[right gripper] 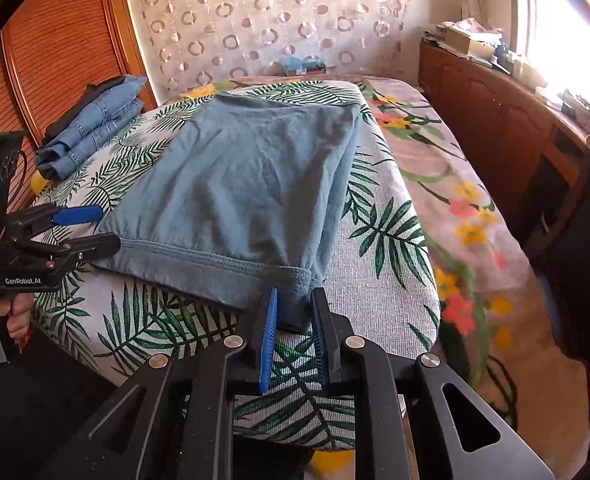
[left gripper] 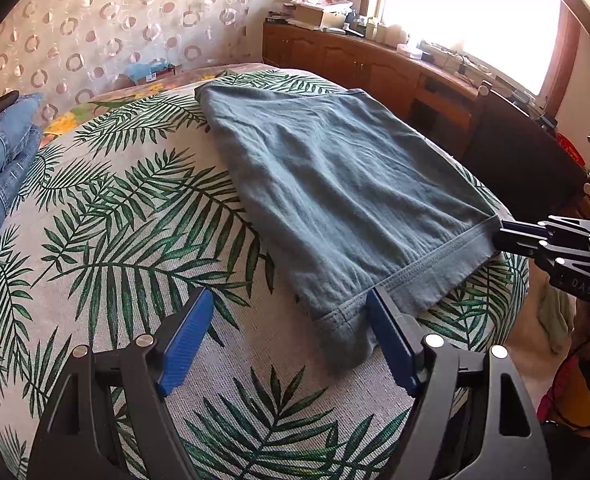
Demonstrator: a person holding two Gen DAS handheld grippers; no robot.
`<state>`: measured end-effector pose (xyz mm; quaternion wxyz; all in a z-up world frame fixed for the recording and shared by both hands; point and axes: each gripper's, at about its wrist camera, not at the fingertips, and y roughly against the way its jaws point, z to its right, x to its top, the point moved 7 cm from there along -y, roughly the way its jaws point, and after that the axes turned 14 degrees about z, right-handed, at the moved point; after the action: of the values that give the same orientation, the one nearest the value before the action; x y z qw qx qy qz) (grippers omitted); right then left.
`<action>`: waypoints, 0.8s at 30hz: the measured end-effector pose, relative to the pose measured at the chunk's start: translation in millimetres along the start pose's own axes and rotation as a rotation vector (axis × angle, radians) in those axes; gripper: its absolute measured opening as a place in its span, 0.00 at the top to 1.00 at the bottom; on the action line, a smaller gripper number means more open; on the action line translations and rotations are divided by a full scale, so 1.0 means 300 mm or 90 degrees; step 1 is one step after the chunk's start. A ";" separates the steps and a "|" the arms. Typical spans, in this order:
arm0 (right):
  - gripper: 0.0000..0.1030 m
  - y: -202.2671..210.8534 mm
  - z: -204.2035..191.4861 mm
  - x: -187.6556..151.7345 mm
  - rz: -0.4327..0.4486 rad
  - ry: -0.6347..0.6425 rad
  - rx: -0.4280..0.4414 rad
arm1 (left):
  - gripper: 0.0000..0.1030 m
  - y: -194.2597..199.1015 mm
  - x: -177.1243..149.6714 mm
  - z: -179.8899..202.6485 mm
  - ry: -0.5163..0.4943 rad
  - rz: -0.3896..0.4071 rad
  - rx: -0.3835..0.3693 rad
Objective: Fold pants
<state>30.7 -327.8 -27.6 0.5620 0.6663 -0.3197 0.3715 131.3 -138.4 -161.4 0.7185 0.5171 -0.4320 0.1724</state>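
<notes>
Hem first, in the left wrist view: the pants (left gripper: 335, 168) lie folded on the leaf-print bed cover (left gripper: 135, 220), stretching away from the fingers. Their stitched hem runs across just ahead of the left gripper (left gripper: 291, 294). That gripper stands released, with its pads spread wide. The right-hand finger touches the hem's near corner, and the left-hand finger is over bare cover. Nothing is clasped. Beyond the right-hand finger, the right gripper (left gripper: 499, 236) meets the hem's other corner. A stack of jeans (left gripper: 3, 160) sits well off to the left of the fingers.

From the right wrist view, the right gripper (right gripper: 295, 294) has its pads close together, with the hem corner of the pants (right gripper: 247, 184) hanging between the fingertips. Whether they pinch the cloth or merely flank it, I cannot tell. The left gripper (right gripper: 95, 230), held in a person's hand (right gripper: 11, 312), shows open at the far-left corner of the hem. The jeans (right gripper: 91, 128) lie beyond it.

Judged from this, the step is taking both hem corners for the next fold. To do it well, the left gripper should shift until the corner sits between its pads rather than beside one. Both grippers should bite every layer at matching depth and lift together. The hem should stay taut between the two pairs of fingers so the fold lands square without dragging the cover.
</notes>
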 end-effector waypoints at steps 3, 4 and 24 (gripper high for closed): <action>0.83 0.018 0.011 0.019 0.018 -0.008 -0.005 | 0.26 -0.001 -0.002 0.001 0.006 0.000 -0.009; 0.83 0.024 0.011 0.022 0.022 -0.010 -0.006 | 0.28 -0.002 -0.004 0.002 0.012 0.000 -0.017; 0.74 -0.007 0.010 0.000 -0.024 -0.015 -0.009 | 0.53 0.013 -0.006 0.041 0.014 0.004 -0.059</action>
<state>32.9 -330.4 -29.1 0.5695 0.6727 -0.3164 0.3509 122.1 -147.3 -159.3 0.7458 0.4801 -0.4332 0.1598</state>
